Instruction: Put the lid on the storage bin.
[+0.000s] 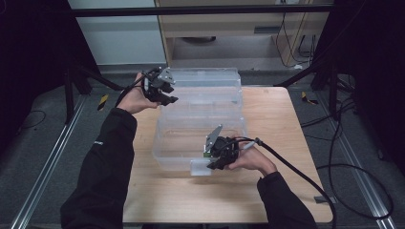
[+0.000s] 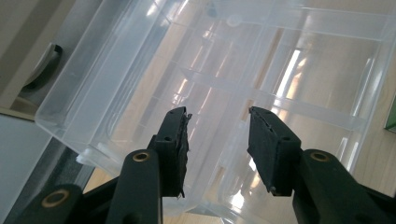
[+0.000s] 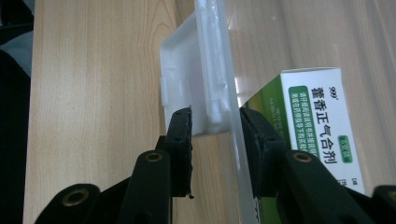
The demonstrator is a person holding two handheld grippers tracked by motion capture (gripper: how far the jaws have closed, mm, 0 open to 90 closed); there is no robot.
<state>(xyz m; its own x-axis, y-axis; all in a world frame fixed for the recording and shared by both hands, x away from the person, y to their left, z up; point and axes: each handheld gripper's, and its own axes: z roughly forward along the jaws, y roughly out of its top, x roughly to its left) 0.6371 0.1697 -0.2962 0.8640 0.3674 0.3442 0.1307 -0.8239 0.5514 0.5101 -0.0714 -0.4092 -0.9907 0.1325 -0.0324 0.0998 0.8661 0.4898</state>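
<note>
Step in hand, by judgement: securing the clear plastic storage box point(image 1: 200, 126) at the centre of the wooden surface point(image 1: 286, 124). The right gripper point(image 1: 216, 163) straddles the box's near wall at the white latch point(image 3: 196, 93), jaws one on each side, not fully clamped. The left gripper point(image 1: 167, 98) hovers open over the hinged lid point(image 2: 140, 84) at the box's far side. A green-and-white medicine carton point(image 3: 317, 126) lies inside the box. Next move probably requires closing on the latch.

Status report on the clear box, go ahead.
Left gripper open over lid. Right gripper straddles clear box front wall at latch, jaws apart. Green-white carton inside. Nothing in the way.
</note>
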